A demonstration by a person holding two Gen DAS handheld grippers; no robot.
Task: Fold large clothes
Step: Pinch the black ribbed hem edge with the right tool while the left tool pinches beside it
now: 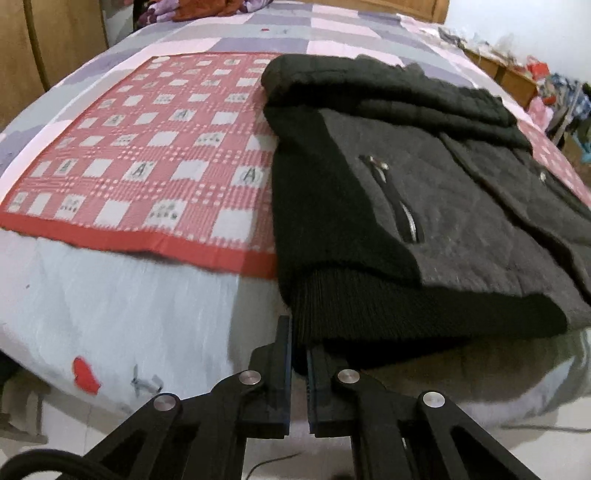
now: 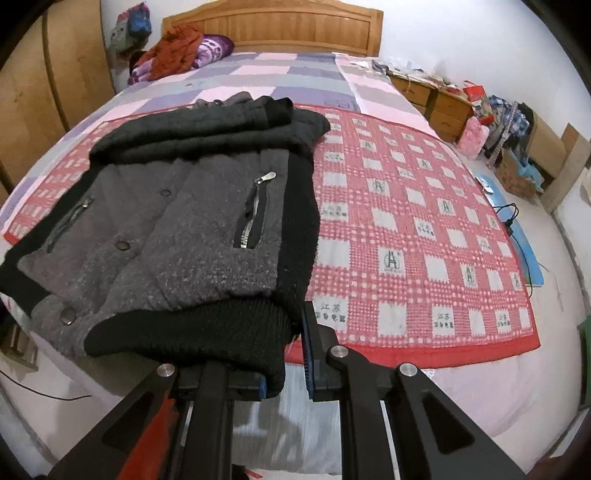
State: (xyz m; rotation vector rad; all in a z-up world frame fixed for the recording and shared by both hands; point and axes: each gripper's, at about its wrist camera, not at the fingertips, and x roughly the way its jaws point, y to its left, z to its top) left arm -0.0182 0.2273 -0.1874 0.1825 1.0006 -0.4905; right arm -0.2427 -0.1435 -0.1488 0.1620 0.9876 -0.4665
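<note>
Jacket hem was what both tools held: the grey quilted jacket with black knit sleeves and ribbed hem [image 1: 424,192] lay on the red-and-white checked mat [image 1: 140,147], long axis running away towards the wooden headboard [image 2: 273,29]. At the hem's left corner the left gripper [image 1: 298,332] had its jaws pressed together on the ribbing; the right gripper [image 2: 291,332] pinched the right corner. Only the right view showed both zip pockets and the snaps.

A home bedroom is shown by a quilted bed [image 2: 280,74] with a wooden headboard [image 2: 273,29], a wardrobe [image 2: 48,74] at left and cluttered drawers [image 2: 436,99] at right
</note>
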